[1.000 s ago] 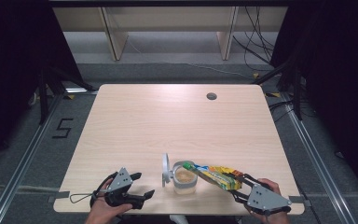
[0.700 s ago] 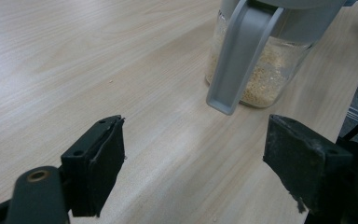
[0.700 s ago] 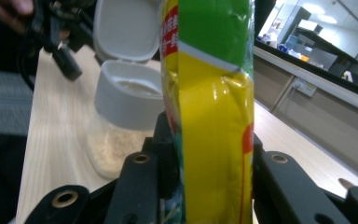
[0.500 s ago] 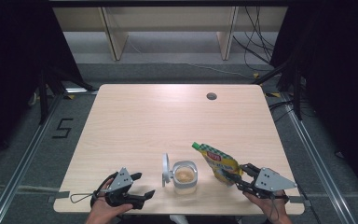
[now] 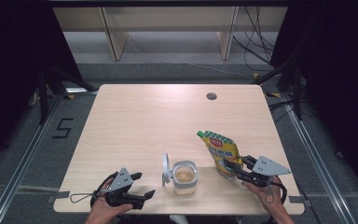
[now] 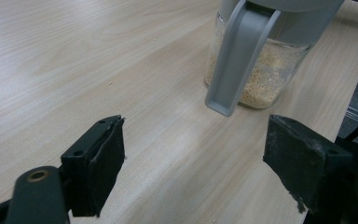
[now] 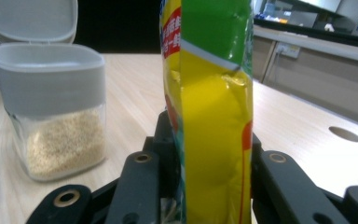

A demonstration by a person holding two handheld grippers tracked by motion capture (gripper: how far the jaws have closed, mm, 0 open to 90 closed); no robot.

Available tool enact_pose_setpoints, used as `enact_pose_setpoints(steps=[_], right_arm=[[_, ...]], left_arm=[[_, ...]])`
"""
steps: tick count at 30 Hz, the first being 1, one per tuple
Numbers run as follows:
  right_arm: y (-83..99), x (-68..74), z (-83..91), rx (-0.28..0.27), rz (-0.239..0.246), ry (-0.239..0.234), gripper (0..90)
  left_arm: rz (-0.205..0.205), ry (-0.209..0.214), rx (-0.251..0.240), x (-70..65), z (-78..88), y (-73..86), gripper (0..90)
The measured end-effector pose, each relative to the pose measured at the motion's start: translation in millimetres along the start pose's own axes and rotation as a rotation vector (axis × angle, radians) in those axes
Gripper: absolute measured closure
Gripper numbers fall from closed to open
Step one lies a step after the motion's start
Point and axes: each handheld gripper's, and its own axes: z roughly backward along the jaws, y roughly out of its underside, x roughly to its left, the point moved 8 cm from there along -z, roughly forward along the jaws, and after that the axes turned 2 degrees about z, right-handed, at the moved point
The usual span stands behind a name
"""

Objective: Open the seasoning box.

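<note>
While pouch (image 7: 214, 116) blocks right gripper (image 5: 235, 169) pads, fingers pinch it; left gripper (image 5: 142, 184) fingers spread, empty.

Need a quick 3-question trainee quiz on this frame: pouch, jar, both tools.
1. True or false: the jar has its lid flipped open.
2. What does the right tool hold? A) jar B) pouch C) nothing
3. Fill in: the left tool has its jaws ____.

Key: 1 true. 2 B, it is shut on the yellow-green pouch, which stands right of the jar. 3 open, with nothing between them.
</note>
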Motion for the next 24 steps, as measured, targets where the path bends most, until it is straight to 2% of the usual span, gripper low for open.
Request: enact_pose_setpoints(steps=[1, 2, 3, 5, 6, 9, 10, 11, 12, 14, 16, 18, 20, 22, 23, 24], right_arm=[[0.8, 0.5, -0.9, -0.003, 0.014, -0.010, 70.6], [0.5, -0.3, -1.4, -0.009, 0.024, 0.005, 70.6], [0.9, 0.2, -0.3, 0.004, 0.026, -0.004, 70.6], [1.6, -0.5, 0.2, 0.001, 0.013, 0.003, 70.5], [0.9, -0.4, -0.2, -0.016, 0.008, 0.008, 70.5], [2.9, -1.7, 4.5, 0.013, -0.006, 0.007, 70.3], [2.5, -1.2, 4.5, 0.006, -0.018, 0.023, 70.4], [3.2, 0.1, 6.7, 0.023, -0.012, 0.004, 70.4], [2.7, -0.8, 6.9, 0.009, -0.005, 0.025, 70.4], [4.4, 1.3, 12.0, 0.045, -0.025, 0.017, 70.3], [4.6, 0.7, 14.2, 0.053, -0.030, 0.040, 70.4], [4.2, 0.1, 16.2, 0.063, -0.018, 0.040, 70.4], [5.8, 1.9, 18.9, 0.071, -0.046, 0.053, 70.3], [6.1, 0.0, 20.6, 0.073, -0.024, 0.054, 70.2], [7.3, 2.8, 22.0, 0.085, -0.063, 0.053, 70.2], [7.6, 1.7, 23.4, 0.092, -0.060, 0.055, 70.0]], left_arm=[[-0.003, -0.003, 0.001, 0.5, 0.3, 0.0, 19.9], [0.001, 0.000, -0.001, -0.2, 0.4, -0.3, 19.9], [-0.001, -0.003, -0.009, -0.1, 0.1, -0.7, 19.9], [0.012, 0.002, -0.009, -1.1, 0.4, -0.8, 19.9], [-0.001, 0.002, 0.000, -0.4, 1.7, -0.4, 19.9], [-0.003, -0.004, -0.004, 0.4, 2.3, -0.5, 19.9], [-0.006, -0.004, -0.005, 0.7, 2.4, -0.7, 19.9], [-0.012, -0.003, -0.005, 1.0, 2.5, -0.8, 19.9], [0.010, -0.002, -0.010, -0.4, 1.9, -0.7, 19.9], [-0.004, -0.001, -0.008, 0.1, 1.9, -0.9, 19.9], [-0.006, -0.005, -0.003, 0.4, 2.3, -0.5, 19.9], [-0.003, -0.006, -0.006, 0.4, 2.3, -0.7, 19.9], [0.007, -0.003, -0.007, 0.0, 1.9, -0.6, 19.9], [0.005, -0.006, -0.008, 0.3, 2.2, -0.8, 19.9], [-0.004, -0.003, -0.011, 0.3, 2.5, -1.4, 19.9], [-0.016, -0.002, -0.011, 0.9, 2.7, -1.7, 19.9]])
